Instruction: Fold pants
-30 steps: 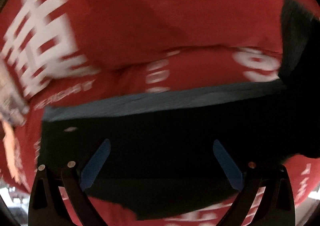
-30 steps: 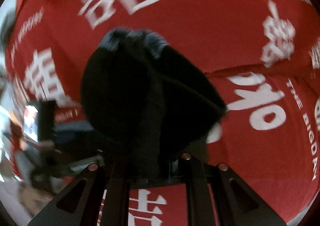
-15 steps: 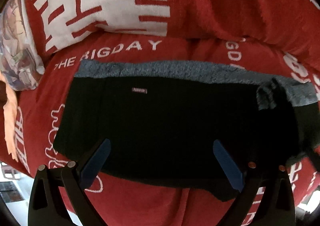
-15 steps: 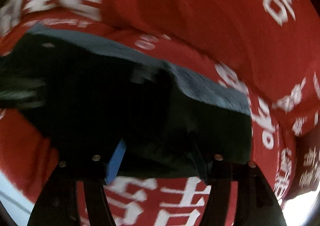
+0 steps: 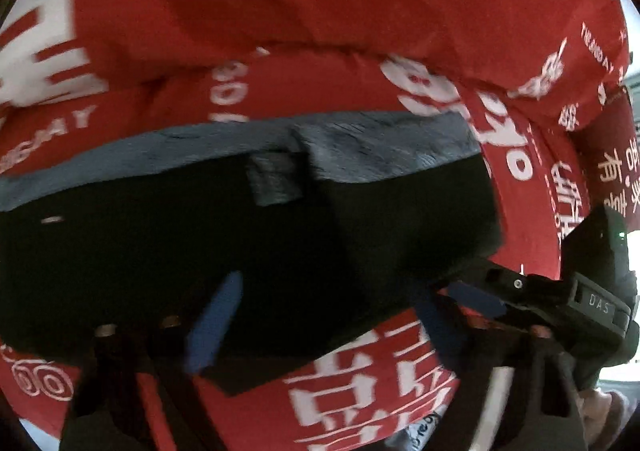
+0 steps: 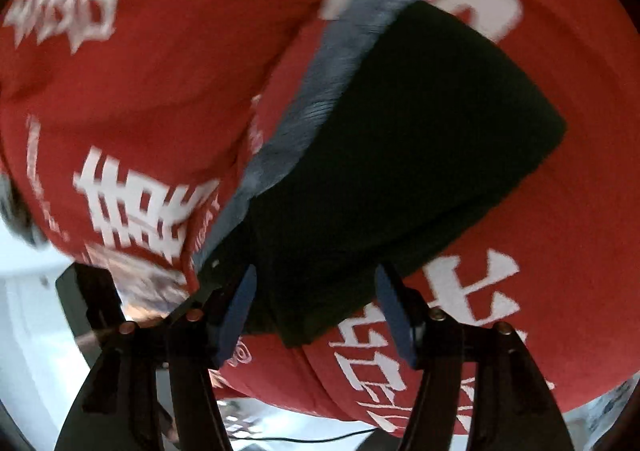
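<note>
The black pants with a grey waistband lie folded into a flat rectangle on the red bedding. A folded layer covers their right part. My left gripper is open, just over the near edge of the pants. The right gripper's body shows at the right of that view. In the right wrist view the pants run up and right, the waistband along their left edge. My right gripper is open over their near corner, holding nothing.
The red quilt with white lettering bulges behind the pants like a ridge. The bed's near edge and a pale floor show at the lower left of the right wrist view, with a dark cable below.
The right gripper has let go of the pants leg it carried and is now open. The leg lies folded over the pants. Both cameras have swung, the left one toward the right.
</note>
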{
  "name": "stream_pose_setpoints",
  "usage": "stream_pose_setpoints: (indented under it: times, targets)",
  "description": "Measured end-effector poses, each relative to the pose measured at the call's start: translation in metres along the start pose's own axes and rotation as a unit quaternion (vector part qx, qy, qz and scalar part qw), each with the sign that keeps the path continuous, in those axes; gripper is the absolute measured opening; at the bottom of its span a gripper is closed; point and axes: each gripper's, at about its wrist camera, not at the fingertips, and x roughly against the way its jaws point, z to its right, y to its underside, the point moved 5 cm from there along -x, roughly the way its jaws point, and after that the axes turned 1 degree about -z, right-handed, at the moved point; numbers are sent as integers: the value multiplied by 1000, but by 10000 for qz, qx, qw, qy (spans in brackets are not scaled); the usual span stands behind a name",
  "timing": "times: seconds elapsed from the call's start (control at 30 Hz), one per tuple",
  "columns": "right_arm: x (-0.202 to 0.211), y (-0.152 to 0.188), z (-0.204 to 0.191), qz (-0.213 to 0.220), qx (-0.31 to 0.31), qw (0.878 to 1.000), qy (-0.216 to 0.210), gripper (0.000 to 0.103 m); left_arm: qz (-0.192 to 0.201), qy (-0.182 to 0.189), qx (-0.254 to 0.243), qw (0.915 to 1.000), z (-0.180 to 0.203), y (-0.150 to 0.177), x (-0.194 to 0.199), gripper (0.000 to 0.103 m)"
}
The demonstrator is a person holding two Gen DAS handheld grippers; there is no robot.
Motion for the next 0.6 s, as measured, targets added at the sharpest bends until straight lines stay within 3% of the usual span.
stream_pose_setpoints:
  times: [0.07, 0.13, 0.23, 0.3, 0.43, 0.6]
  targets:
    - [1, -3, 13, -15, -290, 9994, -176, 63, -205, -4, -22, 9998, 11, -3, -16, 76]
    - [2, 1, 20, -90, -388, 9991, -157, 62, -344, -50, -74, 9994, 16, -3, -29, 62]
    - [3, 3, 24, -51, -277, 9991, -305, 62, -411, -100, -13, 9991, 16, -2, -38, 60]
    - [6, -2, 26, 56, -399, 9977, -538, 62, -386, -104, 28, 9992, 16, -2, -38, 48]
    - [-1, -12, 27, 5, -434, 9971, -626, 56, -286, -191, -18, 9994, 19, -2, -34, 48]
    - [0, -9, 19, -101, -241, 9985, -484, 56, -298, -202, -31, 9993, 20, -1, -36, 48]
